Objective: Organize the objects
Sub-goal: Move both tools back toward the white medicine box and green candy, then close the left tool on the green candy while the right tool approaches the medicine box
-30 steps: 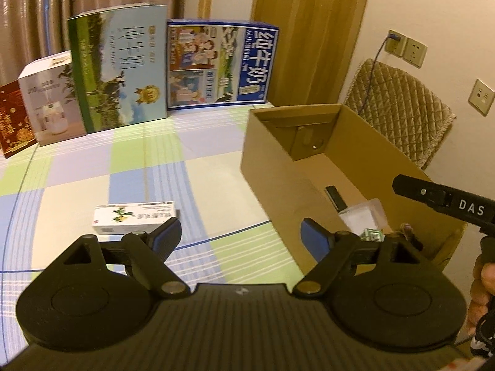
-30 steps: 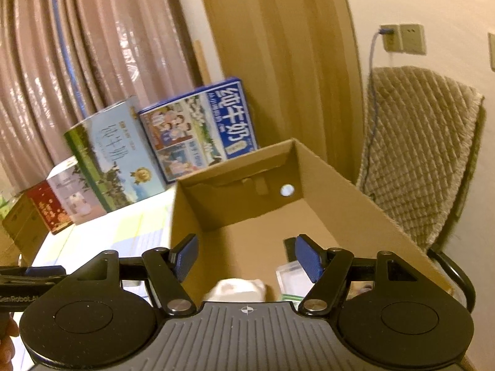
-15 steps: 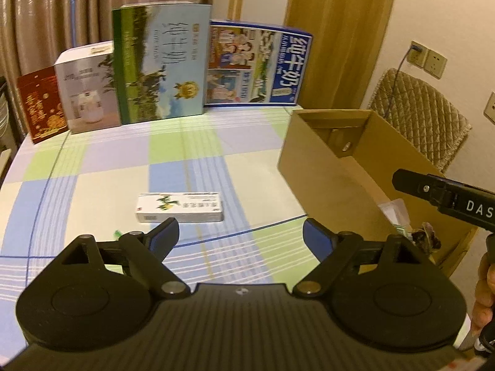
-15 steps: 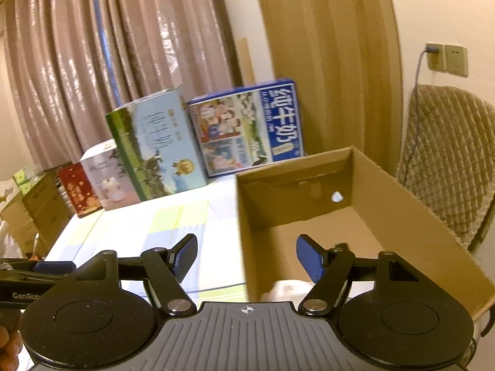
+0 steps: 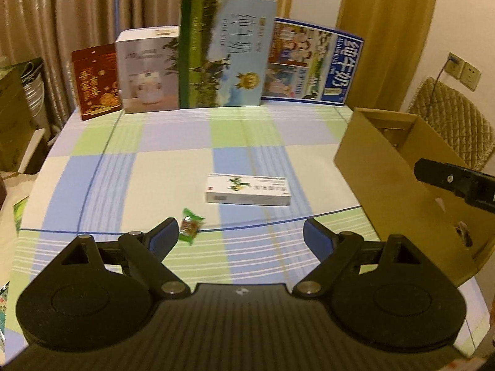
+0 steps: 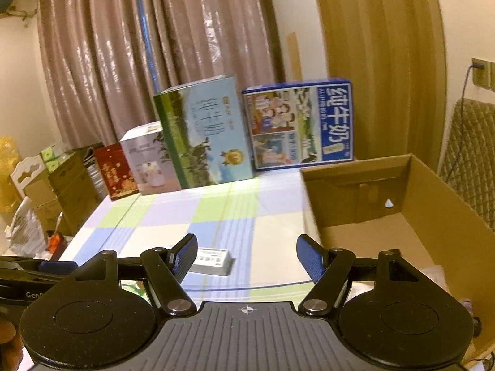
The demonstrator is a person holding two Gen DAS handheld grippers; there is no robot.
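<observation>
The left gripper (image 5: 239, 236) hangs over a table with a checked cloth (image 5: 173, 167) of blue, green and cream squares. Its two blue-tipped fingers (image 5: 162, 236) are spread wide apart, and nothing is between them. A small white box (image 5: 248, 190) lies flat on the cloth a little past the fingers. A green candy wrapper (image 5: 191, 225) lies nearer, just beside the left finger, but not touching it. At the right side of the table sits an open cardboard box (image 5: 389, 179). The right gripper (image 6: 247, 258) is spread wide too, and it holds nothing. In the right wrist view the small white box (image 6: 213, 261) shows just past the left finger, and the cardboard box (image 6: 433, 204) is on the right with its top open. Something pale lies low inside the box, but it is too hidden to tell what it is. At the back of the table four big boxes stand in a row: a red box (image 5: 96, 82), a white box (image 5: 148, 69), a green and blue milk box (image 5: 225, 52) and a blue milk box (image 5: 312, 61). Curtains (image 6: 154, 46) hang behind them. A chair with a quilted cover (image 5: 451, 117) stands behind the cardboard box.
</observation>
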